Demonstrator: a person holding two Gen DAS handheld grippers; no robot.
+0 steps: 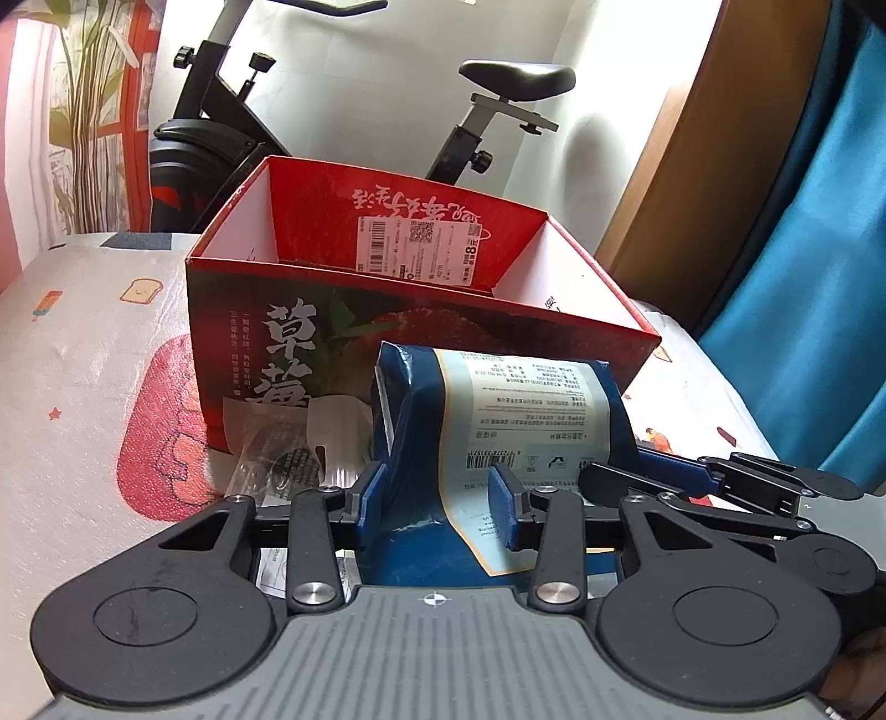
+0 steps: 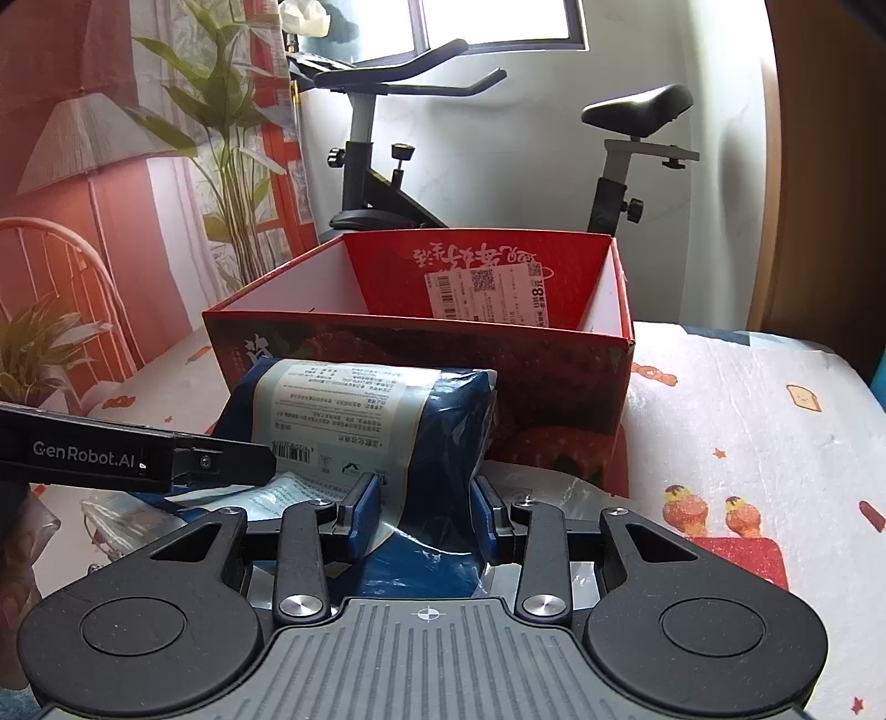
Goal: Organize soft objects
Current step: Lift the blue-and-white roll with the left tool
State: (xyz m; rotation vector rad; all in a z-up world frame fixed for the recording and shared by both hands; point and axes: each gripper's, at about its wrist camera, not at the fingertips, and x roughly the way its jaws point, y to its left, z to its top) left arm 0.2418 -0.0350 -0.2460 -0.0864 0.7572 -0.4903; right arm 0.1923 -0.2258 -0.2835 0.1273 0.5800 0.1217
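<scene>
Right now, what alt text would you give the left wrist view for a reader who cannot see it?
The left claw grips a blue soft package with a pale printed label, in front of an open red cardboard box on a patterned cloth. The right claw reaches the package from the right; an exercise bike stands behind.

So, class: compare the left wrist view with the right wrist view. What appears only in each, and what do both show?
Only the left wrist view shows the blue curtain and the clear plastic packet lying beside the red box.

Only the right wrist view shows the window and the bike's handlebars.

Both show the open red box on the patterned cloth, the exercise bike's saddle, and the blue packet, with the left gripper and right gripper both closed on it.
</scene>
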